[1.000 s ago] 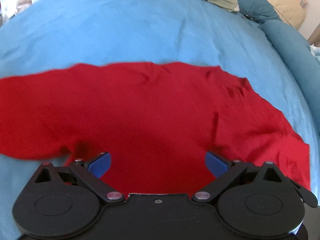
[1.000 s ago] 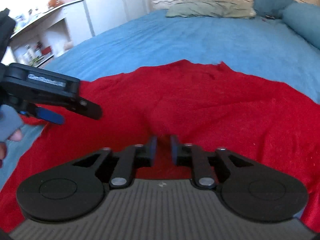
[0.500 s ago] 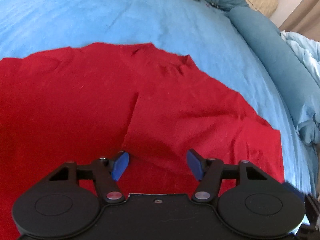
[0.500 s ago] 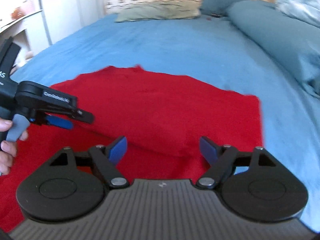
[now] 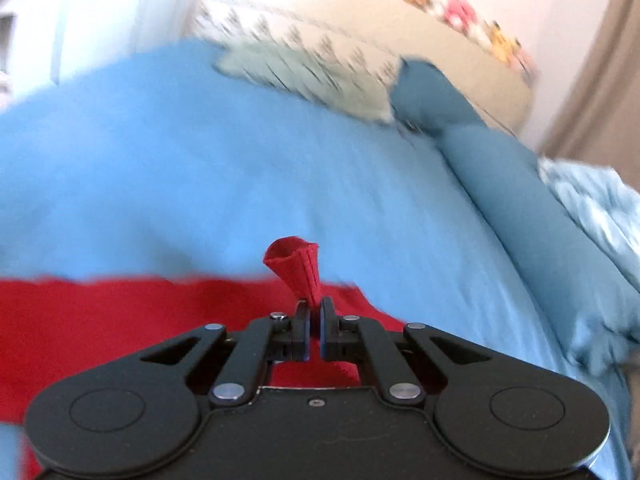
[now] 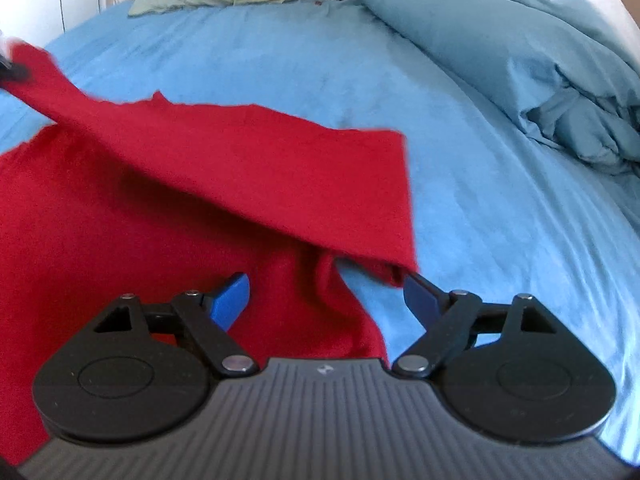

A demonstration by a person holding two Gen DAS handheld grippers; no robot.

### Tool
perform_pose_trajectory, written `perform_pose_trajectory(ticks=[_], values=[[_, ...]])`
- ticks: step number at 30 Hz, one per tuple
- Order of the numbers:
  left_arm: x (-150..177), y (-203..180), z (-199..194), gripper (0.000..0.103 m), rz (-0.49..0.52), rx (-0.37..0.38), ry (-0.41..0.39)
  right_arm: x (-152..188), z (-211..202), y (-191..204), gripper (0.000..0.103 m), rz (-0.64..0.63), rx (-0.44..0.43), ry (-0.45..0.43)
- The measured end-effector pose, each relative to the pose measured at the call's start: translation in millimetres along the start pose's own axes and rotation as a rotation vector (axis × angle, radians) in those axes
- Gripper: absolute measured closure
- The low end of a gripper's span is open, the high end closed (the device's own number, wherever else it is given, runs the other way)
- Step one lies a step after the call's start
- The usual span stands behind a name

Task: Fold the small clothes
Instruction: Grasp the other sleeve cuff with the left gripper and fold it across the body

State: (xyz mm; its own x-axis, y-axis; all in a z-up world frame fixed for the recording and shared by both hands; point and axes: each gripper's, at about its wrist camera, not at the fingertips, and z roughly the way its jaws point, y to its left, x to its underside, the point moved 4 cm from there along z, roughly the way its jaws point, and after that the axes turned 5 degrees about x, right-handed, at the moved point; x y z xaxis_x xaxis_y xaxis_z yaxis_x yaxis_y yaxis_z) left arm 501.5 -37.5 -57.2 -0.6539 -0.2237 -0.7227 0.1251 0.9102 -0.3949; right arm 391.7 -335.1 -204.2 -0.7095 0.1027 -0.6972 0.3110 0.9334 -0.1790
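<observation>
No readable words, labels or numbers anywhere; only a tiny unreadable emblem on the right claw's (image 6: 326, 298) housing.

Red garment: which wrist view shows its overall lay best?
The right wrist view. It shows the red garment spread across the blue bedsheet, with one flap lifted toward the upper left. The left wrist view is blurred and shows only a red band plus a pinched tuft in the left gripper, its jaws closed.

Left gripper (image 5: 314, 322): jaws pinched nearly together, red cloth (image 5: 298, 268) bunched between them, raised. Right gripper (image 6: 326, 300): jaws spread wide, blue pads (image 6: 230, 300) showing, hovering low, nothing held.
</observation>
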Motion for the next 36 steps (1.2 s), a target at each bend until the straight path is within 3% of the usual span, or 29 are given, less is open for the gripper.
perform_pose_trajectory(ticks=[2, 6, 11, 14, 19, 22, 25, 27, 29, 32, 36], values=[[-2.0, 28.1, -13.4, 0.099, 0.009, -0.060, -0.030, -5.4, 8.7, 3.6, 0.003, 0.000, 0.023, -0.003], [19.8, 80.8, -15.8, 0.099, -0.006, -0.145, -0.002, -15.7, 22.8, 4.3, 0.003, -0.005, 0.083, -0.020], [50.3, 102.7, -5.2, 0.099, -0.049, -0.155, 0.045, -19.3, 35.2, -16.9, 0.004, -0.017, 0.169, -0.016], [61.7, 100.5, -6.3, 0.099, -0.026, -0.147, 0.064, -10.9, 33.8, -40.1, 0.003, 0.025, 0.129, -0.013], [88.4, 119.4, -8.2, 0.097, -0.040, -0.160, 0.163, -2.4, 37.9, -57.9, 0.003, 0.055, 0.056, 0.012], [93.0, 122.6, -17.3, 0.085, -0.034, -0.188, 0.173, -6.5, 34.0, -57.2, 0.002, 0.002, 0.035, 0.020], [87.7, 122.7, -31.7, 0.065, -0.006, -0.265, 0.197, -10.0, 21.7, -58.5, 0.002, -0.022, -0.024, 0.029], [80.8, 118.3, -46.5, 0.057, 0.033, -0.313, 0.173, -14.6, 2.6, -51.1, 0.001, -0.047, -0.107, -0.012], [73.1, 111.7, -54.3, 0.042, 0.069, -0.306, 0.149, -22.8, -13.8, -35.0, 0.000, -0.063, -0.216, -0.054], [66.1, 97.1, -45.7, 0.036, 0.122, -0.253, 0.154, -30.0, -12.4, -0.3, 0.000, -0.109, -0.297, -0.074], [66.7, 84.5, -17.1, 0.036, 0.143, -0.188, 0.165, -19.5, 24.4, 20.7, 0.000, -0.092, -0.287, 0.007]])
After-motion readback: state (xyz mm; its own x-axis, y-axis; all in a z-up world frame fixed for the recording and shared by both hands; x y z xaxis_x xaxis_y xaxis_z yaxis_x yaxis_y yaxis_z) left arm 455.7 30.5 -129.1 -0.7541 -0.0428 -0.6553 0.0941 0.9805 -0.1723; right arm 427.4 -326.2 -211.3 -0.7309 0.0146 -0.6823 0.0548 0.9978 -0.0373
